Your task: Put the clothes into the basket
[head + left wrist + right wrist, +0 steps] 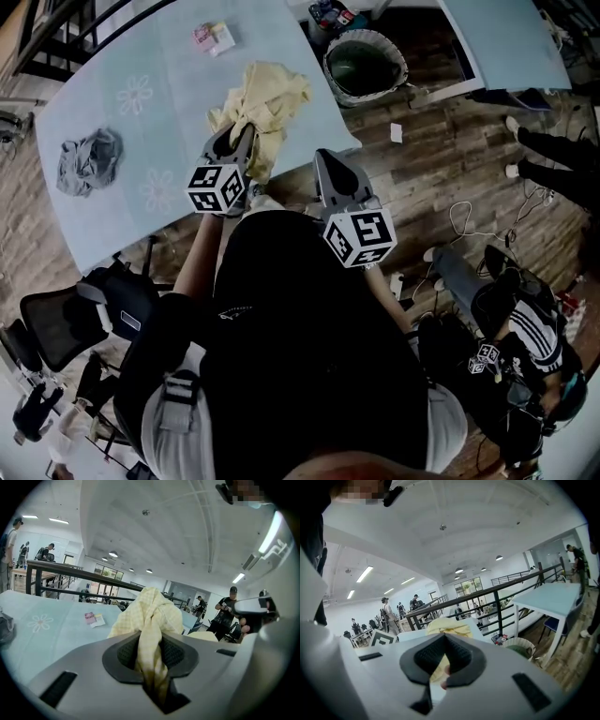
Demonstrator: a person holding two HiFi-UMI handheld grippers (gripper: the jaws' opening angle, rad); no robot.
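One yellow garment [272, 94] at the table [141, 56] edge, left gripper [240, 139] clamped on it, right gripper [326, 159] off the table, jaws together, basket [401, 70] past its corner.

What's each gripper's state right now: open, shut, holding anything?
Left gripper: shut on the yellow garment.
Right gripper: shut, with nothing between its jaws.

floor: wood planks [450, 159], right of pale blue table [103, 84]
chair: black office chair [56, 323], at table's near-left corner
railing: dark metal railing [70, 571], behind table
lights: ceiling lights [112, 554], beyond railing
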